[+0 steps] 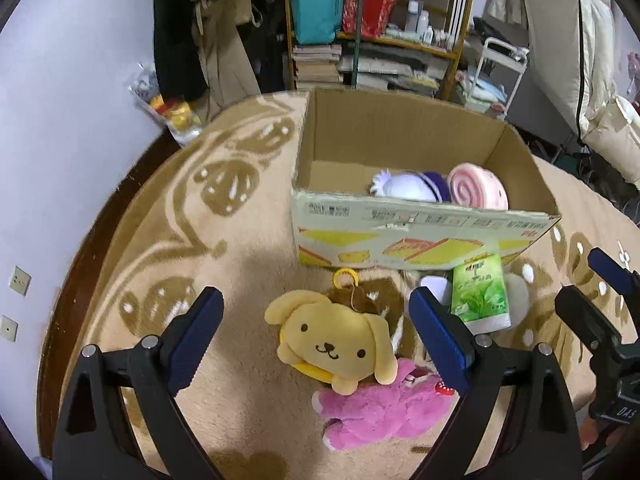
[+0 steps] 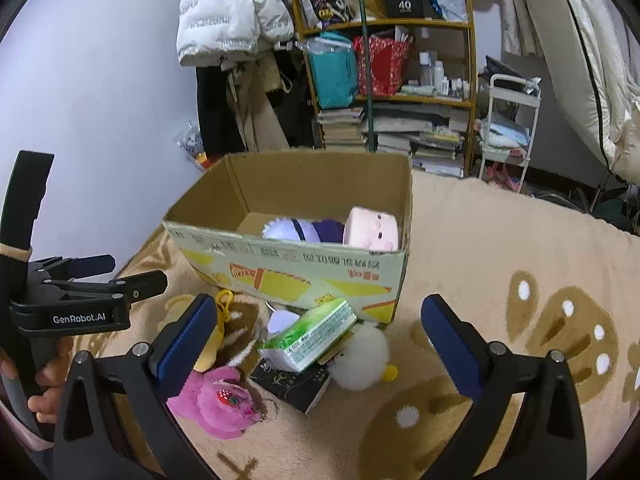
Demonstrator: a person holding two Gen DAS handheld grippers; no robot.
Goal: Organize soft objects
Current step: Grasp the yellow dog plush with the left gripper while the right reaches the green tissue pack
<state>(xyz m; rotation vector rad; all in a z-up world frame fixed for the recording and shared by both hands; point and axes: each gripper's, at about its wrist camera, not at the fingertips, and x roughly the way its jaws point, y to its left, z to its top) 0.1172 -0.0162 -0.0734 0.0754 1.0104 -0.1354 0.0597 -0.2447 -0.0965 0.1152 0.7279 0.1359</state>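
Observation:
An open cardboard box [image 1: 420,226] [image 2: 288,268] stands on a beige patterned blanket. Inside lie a white and purple plush [image 1: 404,186] [image 2: 298,229] and a pink plush [image 1: 478,190] [image 2: 372,226]. In front of the box lie a yellow dog plush [image 1: 336,346], a pink plush [image 1: 380,408] [image 2: 218,402], a green tissue pack [image 1: 480,292] [image 2: 310,336] and a white fluffy plush [image 2: 362,356]. My left gripper [image 1: 316,332] is open, empty, with the yellow dog between its fingers. My right gripper [image 2: 320,344] is open, empty, above the tissue pack and white plush.
A dark booklet [image 2: 294,386] lies under the tissue pack. A crowded shelf [image 2: 392,76] with books and bags, hanging clothes [image 2: 236,12] and a white cart [image 2: 508,128] stand behind. The blanket [image 2: 500,240] stretches right of the box.

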